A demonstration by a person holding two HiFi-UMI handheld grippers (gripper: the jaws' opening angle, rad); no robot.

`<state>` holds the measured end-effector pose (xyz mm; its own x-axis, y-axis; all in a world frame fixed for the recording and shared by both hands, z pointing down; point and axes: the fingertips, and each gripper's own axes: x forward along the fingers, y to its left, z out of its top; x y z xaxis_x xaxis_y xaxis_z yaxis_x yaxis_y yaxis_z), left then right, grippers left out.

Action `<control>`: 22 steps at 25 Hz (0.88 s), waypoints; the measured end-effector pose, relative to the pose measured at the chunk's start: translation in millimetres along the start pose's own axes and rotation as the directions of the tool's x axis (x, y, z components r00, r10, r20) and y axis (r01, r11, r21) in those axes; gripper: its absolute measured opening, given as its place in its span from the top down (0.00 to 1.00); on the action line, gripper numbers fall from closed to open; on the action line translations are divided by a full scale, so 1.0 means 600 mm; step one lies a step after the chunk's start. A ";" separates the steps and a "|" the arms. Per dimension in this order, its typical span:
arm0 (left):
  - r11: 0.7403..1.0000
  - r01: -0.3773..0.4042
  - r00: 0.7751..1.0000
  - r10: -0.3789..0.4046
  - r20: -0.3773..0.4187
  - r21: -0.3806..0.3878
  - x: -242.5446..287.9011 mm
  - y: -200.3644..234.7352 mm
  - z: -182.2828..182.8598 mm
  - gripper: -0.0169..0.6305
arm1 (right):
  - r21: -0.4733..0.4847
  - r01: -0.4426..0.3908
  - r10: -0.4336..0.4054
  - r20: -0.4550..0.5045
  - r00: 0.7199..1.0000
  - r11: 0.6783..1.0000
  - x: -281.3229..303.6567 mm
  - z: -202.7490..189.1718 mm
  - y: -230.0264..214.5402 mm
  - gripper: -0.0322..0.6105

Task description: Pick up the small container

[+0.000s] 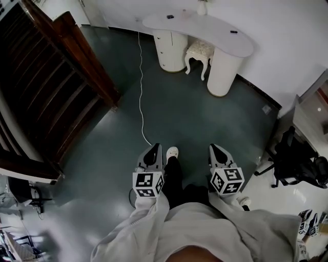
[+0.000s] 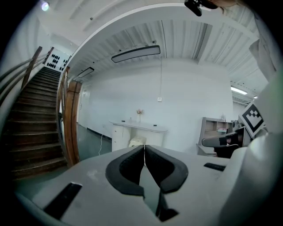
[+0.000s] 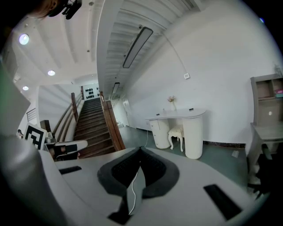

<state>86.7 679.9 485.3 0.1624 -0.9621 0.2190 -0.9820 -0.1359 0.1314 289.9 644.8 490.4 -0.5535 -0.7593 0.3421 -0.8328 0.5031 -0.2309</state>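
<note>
I stand on a dark green floor with both grippers held low and close to my body. My left gripper (image 1: pixel 154 148) (image 2: pixel 144 146) is shut with nothing between its jaws. My right gripper (image 1: pixel 214 148) (image 3: pixel 140 149) is shut too and holds nothing. Both point toward a white curved desk (image 1: pixel 205 28) (image 2: pixel 139 127) (image 3: pixel 177 115) a few steps ahead. On the desk lie two small dark items (image 1: pixel 169 17) (image 1: pixel 233 31), and a small pale vase-like thing (image 1: pixel 201 7) stands at its back edge. I cannot tell which of these is the small container.
A dark wooden staircase (image 1: pixel 46 87) (image 2: pixel 35 132) (image 3: pixel 95 128) rises at the left. A white cable (image 1: pixel 141 92) runs across the floor toward the desk. A white stool (image 1: pixel 199 53) sits under the desk. A black office chair (image 1: pixel 294 158) and a shelf unit (image 3: pixel 265 114) stand at the right.
</note>
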 end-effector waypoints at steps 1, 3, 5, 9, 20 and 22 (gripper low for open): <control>1.000 0.006 1.000 -0.006 0.000 0.002 0.015 0.005 0.005 0.95 | 0.004 0.004 -0.004 0.000 1.000 1.000 0.013 0.006 -0.004 0.87; 1.000 0.012 1.000 -0.012 -0.003 0.001 0.046 0.019 0.014 0.95 | 0.015 0.008 -0.008 0.000 1.000 1.000 0.042 0.019 -0.010 0.87; 1.000 0.016 1.000 -0.016 0.000 -0.003 0.078 0.034 0.029 0.95 | 0.024 0.003 -0.003 0.003 1.000 1.000 0.071 0.040 -0.013 0.87; 0.999 0.034 0.999 -0.034 0.016 0.007 0.139 0.050 0.068 0.95 | 0.024 -0.020 0.019 0.015 1.000 1.000 0.127 0.086 -0.016 0.87; 0.998 0.057 0.998 -0.057 0.025 -0.004 0.258 0.141 0.130 0.95 | 0.018 0.016 -0.016 0.013 1.000 1.000 0.265 0.156 -0.020 0.87; 0.998 0.062 0.998 -0.061 0.027 -0.007 0.280 0.160 0.137 0.95 | 0.018 0.020 -0.020 0.013 1.000 1.000 0.290 0.164 -0.018 0.87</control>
<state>11.5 486.0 455.3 0.2197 -0.9580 0.1841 -0.9694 -0.1933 0.1512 203.2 466.9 463.0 -0.5365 -0.7745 0.3351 -0.8435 0.4803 -0.2403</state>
